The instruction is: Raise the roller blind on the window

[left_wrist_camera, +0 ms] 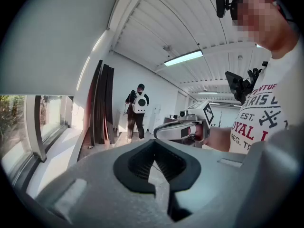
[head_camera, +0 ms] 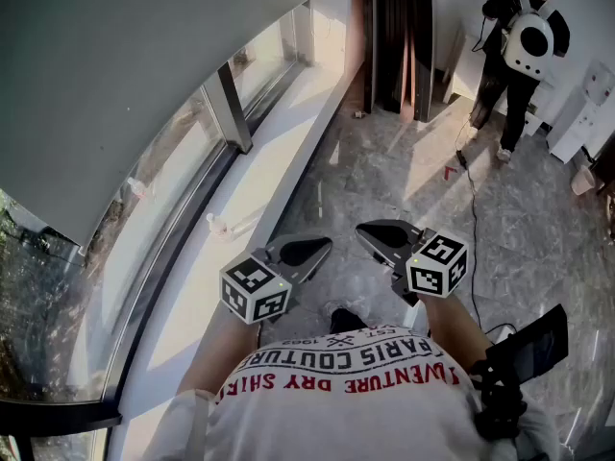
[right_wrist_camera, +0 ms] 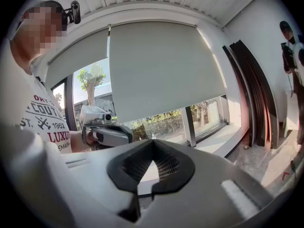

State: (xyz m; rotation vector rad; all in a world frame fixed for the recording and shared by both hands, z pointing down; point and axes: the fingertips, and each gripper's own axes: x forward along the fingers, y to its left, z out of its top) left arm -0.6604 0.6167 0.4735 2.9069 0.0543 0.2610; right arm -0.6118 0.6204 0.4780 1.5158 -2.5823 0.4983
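Note:
The grey roller blind (head_camera: pixel 125 65) hangs over the window at the upper left of the head view. In the right gripper view the blind (right_wrist_camera: pixel 161 65) covers most of the pane, and a strip of glass shows beneath its bottom edge. My left gripper (head_camera: pixel 322 248) and right gripper (head_camera: pixel 365 230) hover side by side in front of my chest over the floor, apart from the blind. Both are shut with nothing between their jaws. The left gripper (left_wrist_camera: pixel 153 163) looks along the room; the right gripper (right_wrist_camera: pixel 151 160) faces the window.
A white window sill (head_camera: pixel 279 152) runs below the glass, with a small bottle (head_camera: pixel 219 225) on it. Dark boards (head_camera: pixel 394 36) lean against the far wall. A person with a white backpack (head_camera: pixel 524 46) stands at the back right, and a cable (head_camera: pixel 471 190) trails over the marble floor.

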